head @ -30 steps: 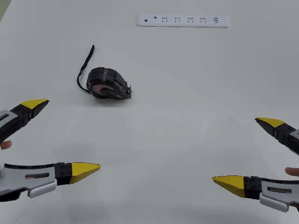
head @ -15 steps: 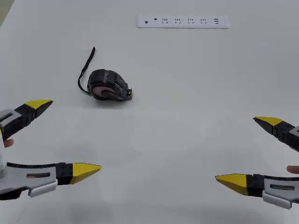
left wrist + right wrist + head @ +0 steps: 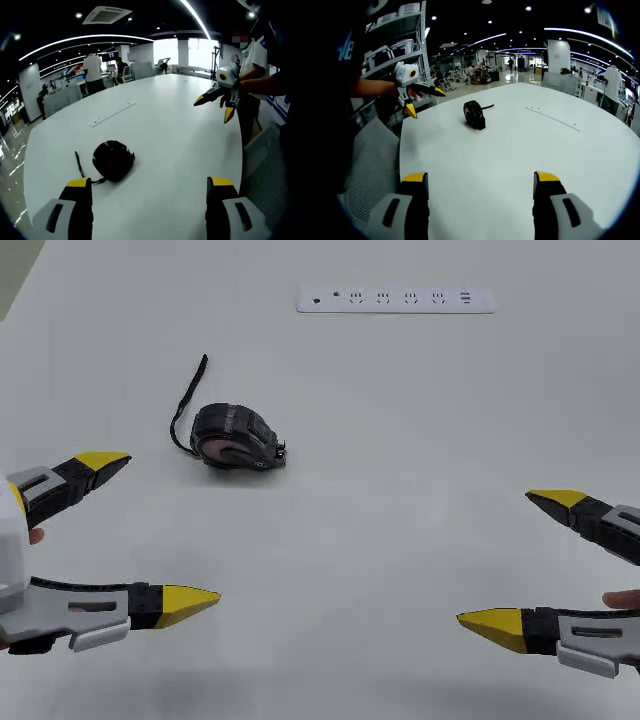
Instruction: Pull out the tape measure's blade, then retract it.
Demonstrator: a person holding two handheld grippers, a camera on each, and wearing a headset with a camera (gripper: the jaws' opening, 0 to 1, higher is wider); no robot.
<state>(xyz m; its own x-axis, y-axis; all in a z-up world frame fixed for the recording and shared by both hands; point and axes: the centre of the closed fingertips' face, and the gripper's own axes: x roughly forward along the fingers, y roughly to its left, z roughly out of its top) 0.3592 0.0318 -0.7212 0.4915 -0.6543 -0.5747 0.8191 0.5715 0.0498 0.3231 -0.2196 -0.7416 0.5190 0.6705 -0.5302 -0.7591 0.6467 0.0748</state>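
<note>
The head view looks steeply down on the white table from its near edge, while the two gripper views skim low across it from opposite sides, facing inward, all three sharing the tape measure.

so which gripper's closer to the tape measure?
Left. The left gripper sits open short of the tape measure, slightly to its left; the right gripper is open, far off to its right.

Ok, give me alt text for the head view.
A black tape measure with a wrist strap lies on a white table, blade retracted. The left gripper and right gripper, both open, hover nearer the viewer, touching nothing. A white power strip lies beyond.
</note>
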